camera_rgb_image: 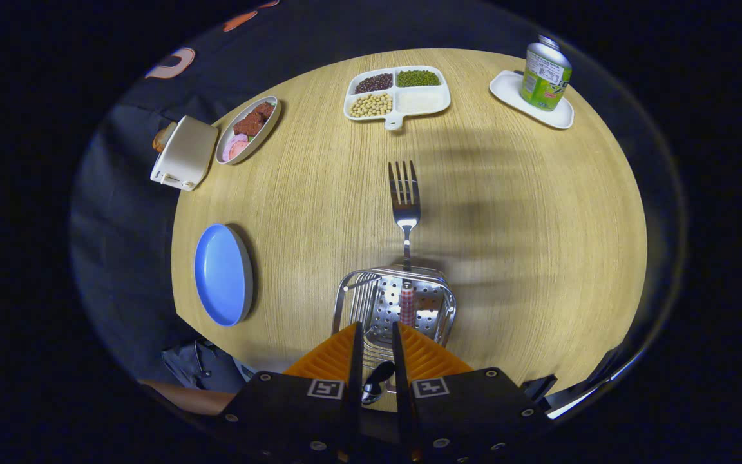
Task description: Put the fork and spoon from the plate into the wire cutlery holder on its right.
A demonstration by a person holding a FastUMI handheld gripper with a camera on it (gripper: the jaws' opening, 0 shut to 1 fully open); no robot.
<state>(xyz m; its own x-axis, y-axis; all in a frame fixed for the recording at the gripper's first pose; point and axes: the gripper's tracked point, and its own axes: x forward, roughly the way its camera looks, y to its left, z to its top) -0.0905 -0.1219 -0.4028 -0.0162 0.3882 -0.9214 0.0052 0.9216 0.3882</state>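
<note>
Evidently the spoon (376,380) is the piece in hand: its dark bowl sits far back between the fingers of the tool (375,327). They stand close together with a narrow gap, and I judge them closed on the spoon, though the contact itself is hard to make out. The rest of the spoon is hidden behind the fingers.

Just ahead of the fingertips and under them lies the wire cutlery holder (448,303), its perforated metal floor and rim open to the tool. The fork (404,200) stands in it, patterned handle down inside and tines rising beyond the holder, slightly right of the tool's centre line. Well off to the tool's left, the blue plate (221,274) lies bare on the desk (506,225), so this looks like the last item.

To do it well, I would bring the spoon down into the free part of the holder, left of the fork's handle. Keep the tool square over the opening so neither finger catches the rim. Let go only when the spoon's low end is well inside, since a high drop could bounce it out or knock the fork. Then draw the tool straight back up, clear of the tines.

Far beyond the tool, a divided dish of beans (397,93) and a can (543,74) pose no obstacle.
</note>
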